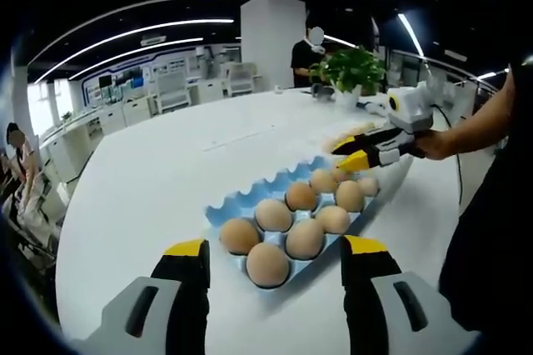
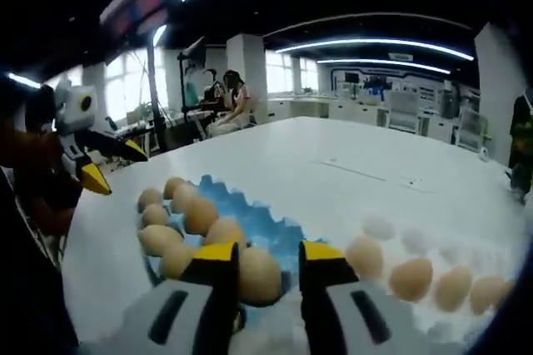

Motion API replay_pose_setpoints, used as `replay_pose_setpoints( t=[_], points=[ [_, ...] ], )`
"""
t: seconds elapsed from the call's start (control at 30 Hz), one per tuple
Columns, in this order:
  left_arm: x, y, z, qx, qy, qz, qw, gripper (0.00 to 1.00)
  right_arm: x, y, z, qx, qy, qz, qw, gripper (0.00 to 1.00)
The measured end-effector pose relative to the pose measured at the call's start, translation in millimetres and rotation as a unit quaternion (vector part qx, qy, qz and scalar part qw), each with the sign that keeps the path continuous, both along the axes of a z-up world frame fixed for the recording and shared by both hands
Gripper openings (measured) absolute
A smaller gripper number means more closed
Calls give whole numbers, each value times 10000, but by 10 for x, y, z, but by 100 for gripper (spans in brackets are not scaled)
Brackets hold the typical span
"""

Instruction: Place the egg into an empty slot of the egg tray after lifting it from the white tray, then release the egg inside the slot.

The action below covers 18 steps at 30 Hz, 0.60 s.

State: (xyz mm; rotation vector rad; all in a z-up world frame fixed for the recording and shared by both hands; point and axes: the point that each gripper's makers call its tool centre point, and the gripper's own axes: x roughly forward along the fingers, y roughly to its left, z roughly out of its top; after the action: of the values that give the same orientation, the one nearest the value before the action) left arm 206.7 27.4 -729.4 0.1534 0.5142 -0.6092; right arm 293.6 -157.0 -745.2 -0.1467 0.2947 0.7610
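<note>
A broad white table (image 1: 166, 180) runs back to a potted plant (image 1: 351, 69) at its far edge, with a person in a dark top (image 1: 305, 55) standing just behind it beside a white pillar (image 1: 268, 38). Long ceiling light strips (image 1: 133, 34) curve over rows of white desks and chairs (image 1: 171, 88) — another person (image 1: 18, 159) sits at the room's edge. In the right gripper view, people (image 2: 229, 101) sit together past the table's far side near a pillar (image 2: 250, 72), and light strips (image 2: 383, 42) hang over more white chairs (image 2: 404, 109).
</note>
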Motion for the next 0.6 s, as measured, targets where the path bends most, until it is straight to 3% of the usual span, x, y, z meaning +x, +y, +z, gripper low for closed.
replay_pose_setpoints(
  t=[0.13,0.23,0.3,0.6],
  points=[
    [-6,-1,-3,1,4,0,10000,64,197,-248,76,-74,-201,-517,9984,28],
    [-7,-8,2,-7,-1,-2,10000,64,304,-421,7,-43,-1,-848,9964,29],
    [-9,-12,2,-9,1,-2,10000,64,337,-472,-39,58,176,-952,9953,29],
    [-27,0,-7,9,17,19,10000,64,413,-520,-219,-161,375,-1028,9939,34]
  ],
)
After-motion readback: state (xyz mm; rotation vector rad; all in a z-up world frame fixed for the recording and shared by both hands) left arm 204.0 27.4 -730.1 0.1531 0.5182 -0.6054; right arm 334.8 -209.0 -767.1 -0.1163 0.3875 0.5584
